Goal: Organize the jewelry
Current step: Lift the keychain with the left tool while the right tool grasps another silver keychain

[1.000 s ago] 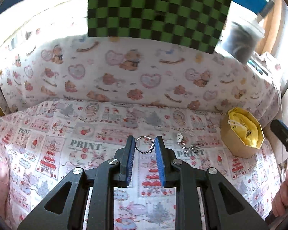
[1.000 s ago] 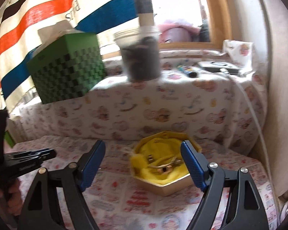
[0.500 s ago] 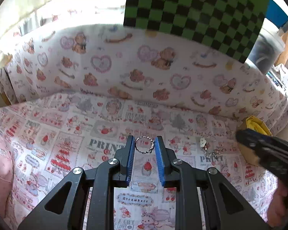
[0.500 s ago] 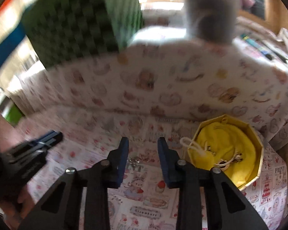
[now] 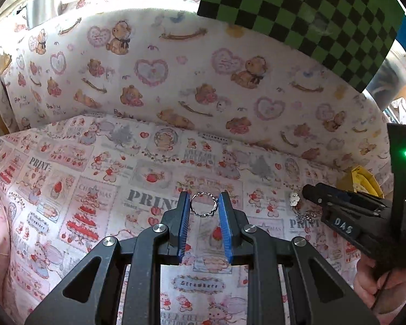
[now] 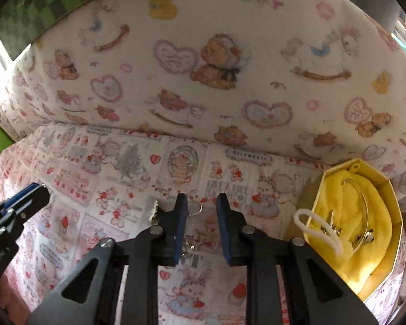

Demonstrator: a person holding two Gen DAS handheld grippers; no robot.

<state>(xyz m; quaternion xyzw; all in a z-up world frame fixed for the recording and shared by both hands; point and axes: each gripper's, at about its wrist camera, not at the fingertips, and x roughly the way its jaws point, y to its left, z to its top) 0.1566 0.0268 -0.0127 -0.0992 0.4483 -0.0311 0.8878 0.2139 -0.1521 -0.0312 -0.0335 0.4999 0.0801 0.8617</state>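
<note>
Left wrist view: the left tool [image 5: 204,208] pinches a small ring [image 5: 203,208] at its tips, ready to carry; the right tool [image 6: 201,208] is closing over the loose chain [image 6: 188,245], the yellow-lined box [image 6: 392,189] waiting to its right

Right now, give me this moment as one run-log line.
left gripper: shut on ring | right gripper: closing over chain, not gripped | yellow box: right of it, open
</note>
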